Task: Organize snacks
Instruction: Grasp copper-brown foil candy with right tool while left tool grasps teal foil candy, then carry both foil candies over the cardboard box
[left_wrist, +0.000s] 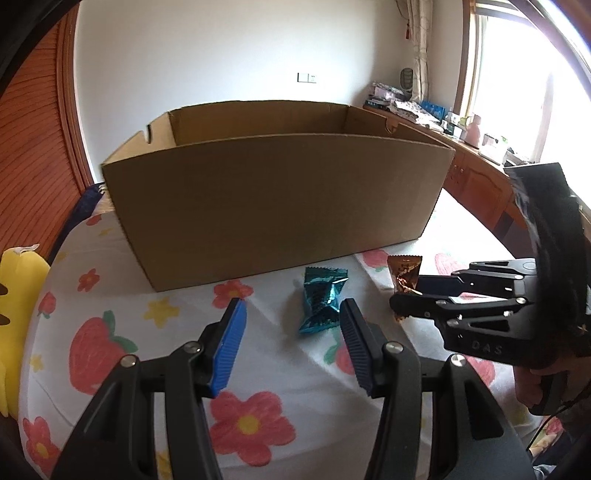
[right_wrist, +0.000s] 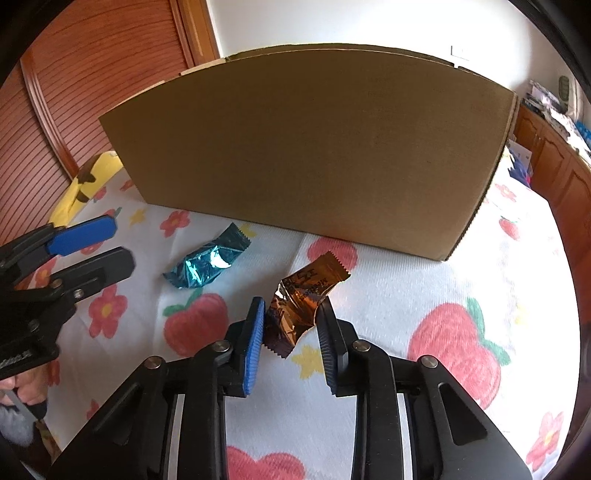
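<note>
An open cardboard box (left_wrist: 258, 206) (right_wrist: 314, 147) stands on a flower-and-strawberry cloth (left_wrist: 110, 295). In front of it lies a teal foil snack packet (left_wrist: 323, 299) (right_wrist: 210, 264). My left gripper (left_wrist: 292, 304) (right_wrist: 122, 242) is open and low over the cloth. The teal packet sits just past its tips, close to the right finger (left_wrist: 354, 339). A brown foil snack packet (right_wrist: 299, 302) (left_wrist: 404, 275) is upright between the pads of my right gripper (right_wrist: 291, 312) (left_wrist: 406, 295), which is shut on it close to the box's front wall.
A yellow plush toy (left_wrist: 14, 295) (right_wrist: 88, 181) lies at the cloth's left edge. A wooden cabinet (left_wrist: 476, 184) with cluttered items runs along the right under a window. A louvred wooden door (right_wrist: 92, 74) is at the back left. A person's hand (left_wrist: 532, 384) holds the right gripper.
</note>
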